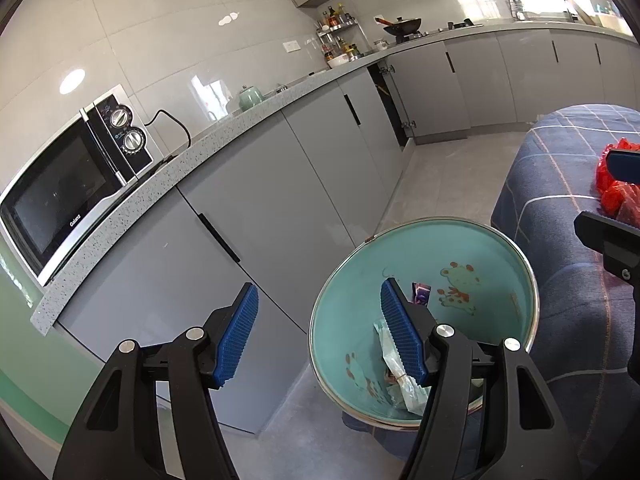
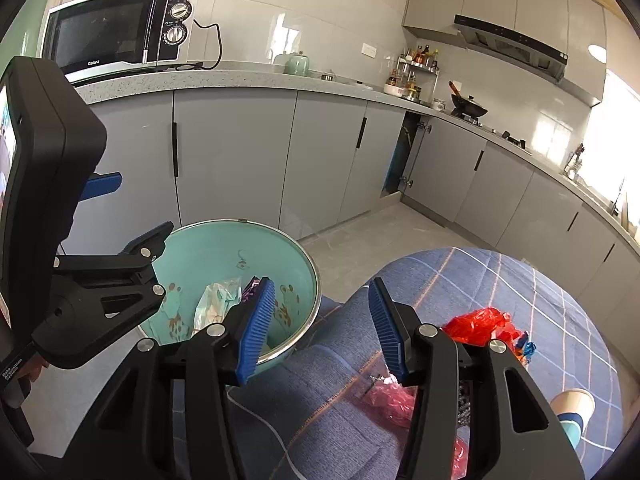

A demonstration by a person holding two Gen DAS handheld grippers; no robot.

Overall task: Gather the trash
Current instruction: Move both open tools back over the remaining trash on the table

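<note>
Both the left gripper (image 1: pixel 320 332) and right gripper (image 2: pixel 322 326) gape empty; two wrappers (image 2: pixel 218 304) lie binned below the left fingers, red wrappers (image 2: pixel 480 326) remain just beyond the right fingers.

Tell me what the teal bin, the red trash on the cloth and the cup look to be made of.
Teal bin: probably enamelled or painted metal; glossy printed wall with a bright silvery rim.
Red trash: thin plastic film, likely a bag or wrapper; crinkled, shiny and translucent.
Cup: looks like paper, with a matte pale wall and a teal band; partly hidden, so uncertain.
</note>
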